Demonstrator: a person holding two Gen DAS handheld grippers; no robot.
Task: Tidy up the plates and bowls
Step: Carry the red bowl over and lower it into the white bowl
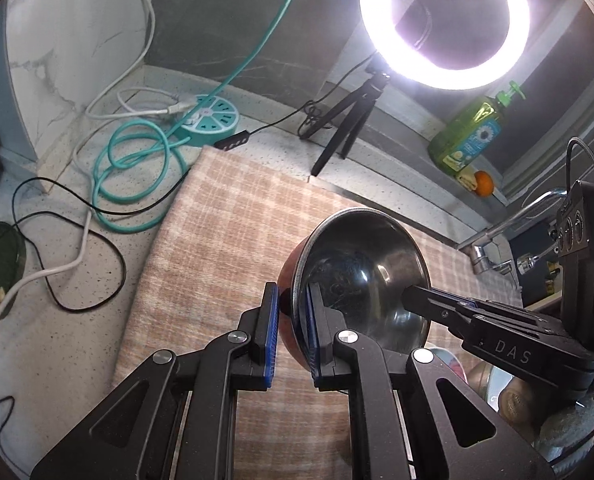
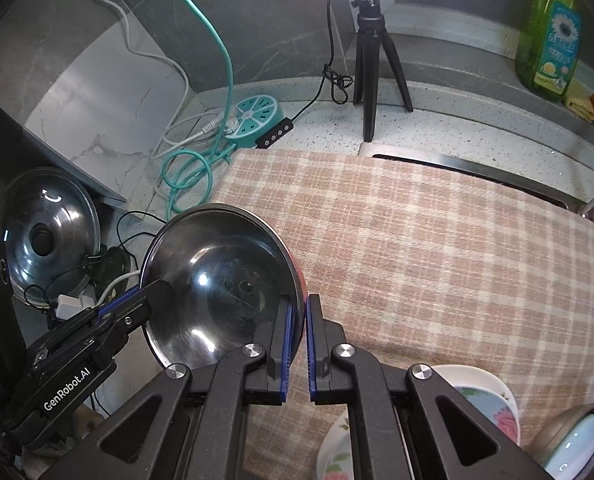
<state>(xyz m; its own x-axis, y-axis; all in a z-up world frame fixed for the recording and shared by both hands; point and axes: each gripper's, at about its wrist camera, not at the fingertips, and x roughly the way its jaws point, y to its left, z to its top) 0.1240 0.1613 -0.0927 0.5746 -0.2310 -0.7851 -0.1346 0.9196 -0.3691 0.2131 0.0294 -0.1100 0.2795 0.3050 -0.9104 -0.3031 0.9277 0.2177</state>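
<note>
Both grippers, left [image 1: 291,338] and right [image 2: 300,350], clamped on opposite rims of steel bowl [image 2: 221,280], seemingly above checked cloth [image 2: 437,248].

White lettering "GenRobot.AI" runs along the black body of the left gripper [image 2: 159,294], seen from the right wrist camera. The right gripper [image 1: 411,298] carries the pale letters "DAS" on its black housing in the left wrist view. Print on the green soap bottle's label [image 2: 559,46] is too small to read.
</note>
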